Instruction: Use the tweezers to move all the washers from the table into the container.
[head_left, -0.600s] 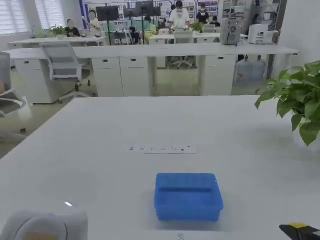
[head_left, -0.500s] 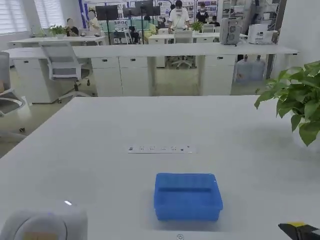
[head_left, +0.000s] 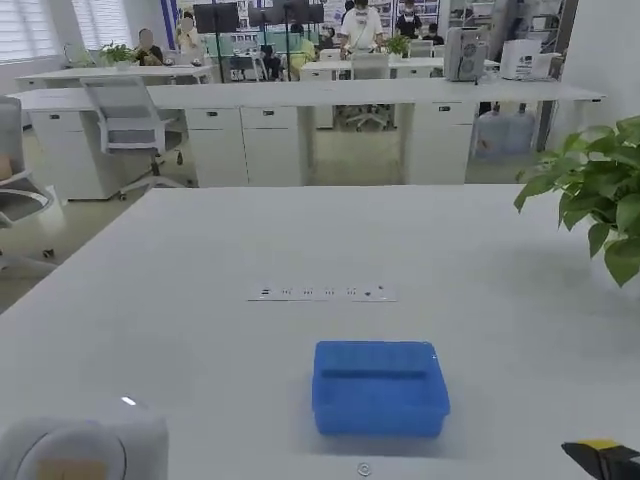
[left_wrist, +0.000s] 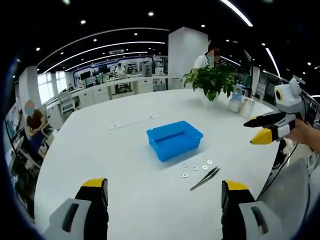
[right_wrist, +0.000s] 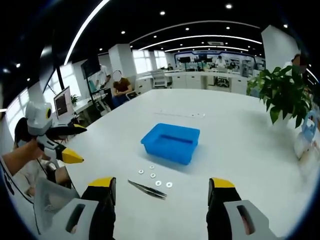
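The blue container (head_left: 380, 385) stands on the white table, with one washer (head_left: 363, 470) showing at the bottom edge of the head view. Several washers (left_wrist: 195, 168) lie in a small cluster in front of the container (left_wrist: 174, 140), and the metal tweezers (left_wrist: 205, 178) lie flat beside them. My left gripper (left_wrist: 164, 184) hovers open and empty above the table, back from the washers. My right gripper (right_wrist: 161, 182) is also open and empty, facing the tweezers (right_wrist: 147, 189), the washers (right_wrist: 152, 175) and the container (right_wrist: 171, 142). Each gripper appears at the edge of the other's view: right (left_wrist: 259, 130), left (right_wrist: 74, 143).
A potted plant (head_left: 595, 200) stands at the table's right edge. A row of power sockets (head_left: 320, 293) is set into the table beyond the container. Desks, chairs and people fill the room behind. A yellow-tipped finger (head_left: 598, 448) of the right gripper shows at the bottom right.
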